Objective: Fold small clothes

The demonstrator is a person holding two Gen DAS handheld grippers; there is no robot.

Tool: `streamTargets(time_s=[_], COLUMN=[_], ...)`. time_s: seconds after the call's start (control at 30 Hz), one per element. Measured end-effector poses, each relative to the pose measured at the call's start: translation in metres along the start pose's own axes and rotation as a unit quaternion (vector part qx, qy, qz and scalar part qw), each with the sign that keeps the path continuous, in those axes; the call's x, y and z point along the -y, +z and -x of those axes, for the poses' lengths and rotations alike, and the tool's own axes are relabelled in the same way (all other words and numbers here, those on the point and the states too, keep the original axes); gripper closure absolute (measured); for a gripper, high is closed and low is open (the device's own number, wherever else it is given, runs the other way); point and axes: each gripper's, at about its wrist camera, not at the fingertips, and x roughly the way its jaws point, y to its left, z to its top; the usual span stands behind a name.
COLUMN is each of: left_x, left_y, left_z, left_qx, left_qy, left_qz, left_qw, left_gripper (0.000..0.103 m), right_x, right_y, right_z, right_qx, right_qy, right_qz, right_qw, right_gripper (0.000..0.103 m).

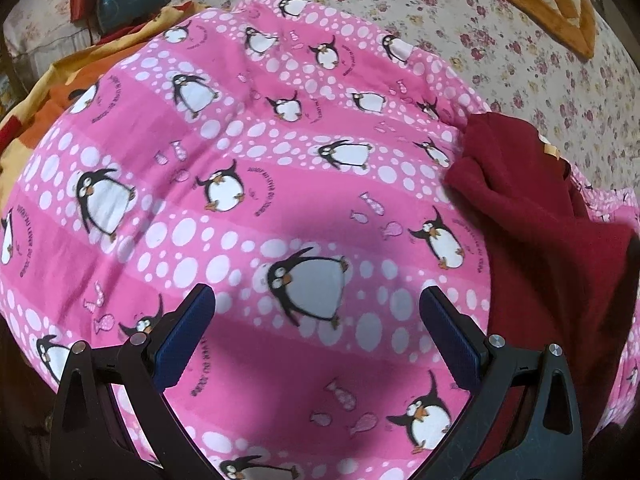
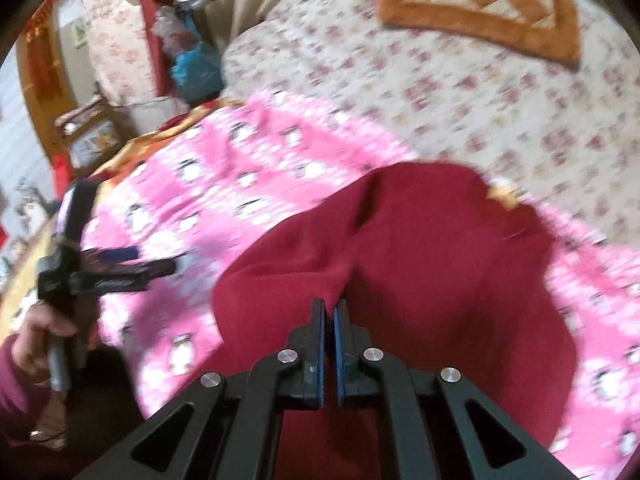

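Pinching red garment (image 2: 400,248); right hand-held gripper (image 2: 329,312)

Right wrist view is motion-blurred throughout: penguin print on the pink blanket (image 2: 248,184) unreadable. The dark red garment (image 2: 420,248) runs beneath the gripper frame, its lower part hidden. In the left wrist view it is cut off by the right edge.
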Motion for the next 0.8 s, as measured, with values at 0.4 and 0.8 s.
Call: streamTargets(time_s=[0.4, 0.8], left_x=[0.070, 0.116], left_y=[0.036, 0.071], left_z=[-0.037, -0.087], left_qx=[-0.003, 0.003], left_qy=[0.009, -0.028], left_qz=[-0.070, -0.111], left_qw=[0.9975, 0.9934], left_gripper=[0.001, 0.001], right_x=[0.109, 0.069], right_y=[0.020, 0.098], right_z=[-0.034, -0.066], right_qx=[-0.066, -0.053], right_qy=[-0.129, 0.036], right_qz=[-0.045, -0.024], right_qw=[0.988, 0.998], right_gripper=[0.100, 0.043])
